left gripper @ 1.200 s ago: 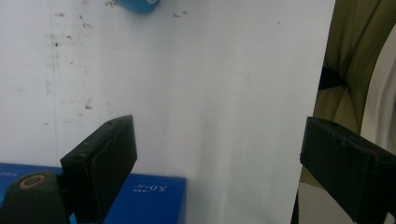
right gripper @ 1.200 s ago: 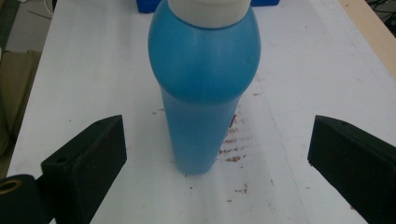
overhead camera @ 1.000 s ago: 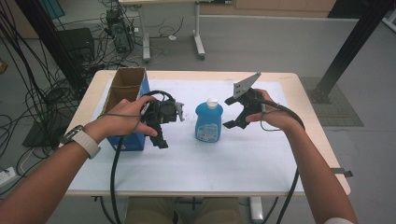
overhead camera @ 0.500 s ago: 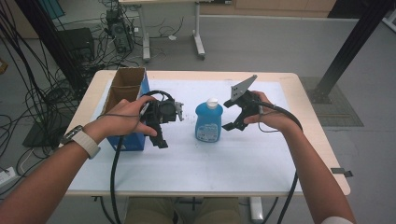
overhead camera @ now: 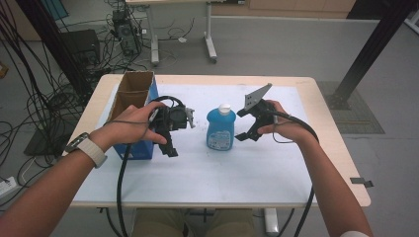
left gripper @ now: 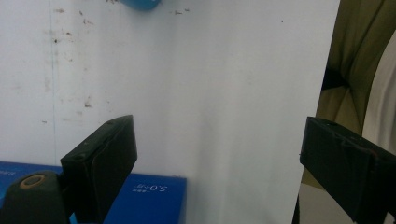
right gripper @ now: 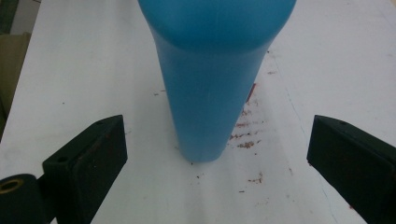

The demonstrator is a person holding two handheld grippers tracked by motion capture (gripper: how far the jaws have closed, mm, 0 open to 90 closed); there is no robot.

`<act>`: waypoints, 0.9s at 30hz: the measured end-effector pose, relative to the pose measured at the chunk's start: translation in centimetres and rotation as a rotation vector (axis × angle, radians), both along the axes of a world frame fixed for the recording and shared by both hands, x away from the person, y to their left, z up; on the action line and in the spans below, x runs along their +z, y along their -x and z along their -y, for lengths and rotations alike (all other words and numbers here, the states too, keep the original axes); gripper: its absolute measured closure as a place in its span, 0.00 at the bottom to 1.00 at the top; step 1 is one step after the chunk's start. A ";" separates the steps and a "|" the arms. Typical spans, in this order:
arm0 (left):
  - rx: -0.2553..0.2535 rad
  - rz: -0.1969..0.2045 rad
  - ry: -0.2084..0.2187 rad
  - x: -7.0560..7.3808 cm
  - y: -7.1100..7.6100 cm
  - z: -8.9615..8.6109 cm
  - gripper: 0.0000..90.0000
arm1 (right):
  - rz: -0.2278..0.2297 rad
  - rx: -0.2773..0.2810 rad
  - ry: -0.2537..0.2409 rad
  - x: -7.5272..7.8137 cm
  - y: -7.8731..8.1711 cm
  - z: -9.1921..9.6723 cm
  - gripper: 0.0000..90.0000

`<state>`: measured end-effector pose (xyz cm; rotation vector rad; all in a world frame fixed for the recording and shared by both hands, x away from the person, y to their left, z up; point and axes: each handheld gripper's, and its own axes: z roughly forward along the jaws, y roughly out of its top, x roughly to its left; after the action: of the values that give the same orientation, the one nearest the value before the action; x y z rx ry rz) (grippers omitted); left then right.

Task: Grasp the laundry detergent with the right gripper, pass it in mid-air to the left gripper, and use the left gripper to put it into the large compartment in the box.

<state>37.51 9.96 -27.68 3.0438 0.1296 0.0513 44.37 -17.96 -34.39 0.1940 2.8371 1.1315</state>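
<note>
Standing mid-table, the blue bottle [overhead camera: 221, 129] faces the right gripper's [overhead camera: 245, 129] released fingers [right gripper: 91, 161].

Black grippers [overhead camera: 247, 129] with trailing cables; white wristwatch [overhead camera: 89, 148].

a light wooden table [overhead camera: 326, 133] under a white sheet [overhead camera: 232, 173] stands on grey floor [overhead camera: 296, 44]; tangled black cables [overhead camera: 44, 103], a second desk's legs [overhead camera: 210, 34], a black post [overhead camera: 370, 54].

I get even, soft overhead light — faint shadows on the table [overhead camera: 197, 177]; both gripper views look slightly soft, jaws blurred up close.
</note>
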 end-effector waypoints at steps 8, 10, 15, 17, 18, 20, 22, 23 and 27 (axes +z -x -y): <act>0.003 0.002 0.000 0.0 -0.1 -0.1 0.13 | 0.008 -0.007 -0.036 -0.1 0.1 0.1 0.06; 0.004 0.001 0.000 0.0 0.0 -0.1 0.13 | 0.010 -0.008 -0.053 -0.2 0.2 0.2 0.06; 0.006 0.001 0.001 0.1 -0.1 -0.2 0.13 | 0.015 -0.009 -0.079 -0.5 0.3 0.3 0.05; 0.009 0.001 0.004 0.1 -0.1 -0.2 0.13 | 0.014 -0.012 -0.087 -0.6 0.2 0.3 0.05; 0.008 0.003 0.003 0.1 -0.1 -0.2 0.13 | 0.014 -0.012 -0.087 -0.6 0.2 0.3 0.05; 0.010 0.002 0.004 0.0 -0.1 -0.2 0.13 | 0.016 -0.012 -0.098 -0.7 0.2 0.5 0.05; 0.010 0.001 0.004 0.0 -0.2 -0.2 0.13 | 0.017 -0.014 -0.120 -0.8 0.2 0.6 0.05; 0.012 -0.002 0.002 -0.1 -0.2 -0.2 0.13 | 0.015 -0.013 -0.123 -0.9 0.2 0.6 0.05; 0.015 -0.002 0.002 -0.1 -0.2 -0.2 0.13 | 0.017 -0.013 -0.137 -1.2 0.3 0.6 0.05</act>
<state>37.76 10.17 -27.80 3.0408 0.1529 0.0486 44.08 -18.57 -35.61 0.2095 2.7410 1.3186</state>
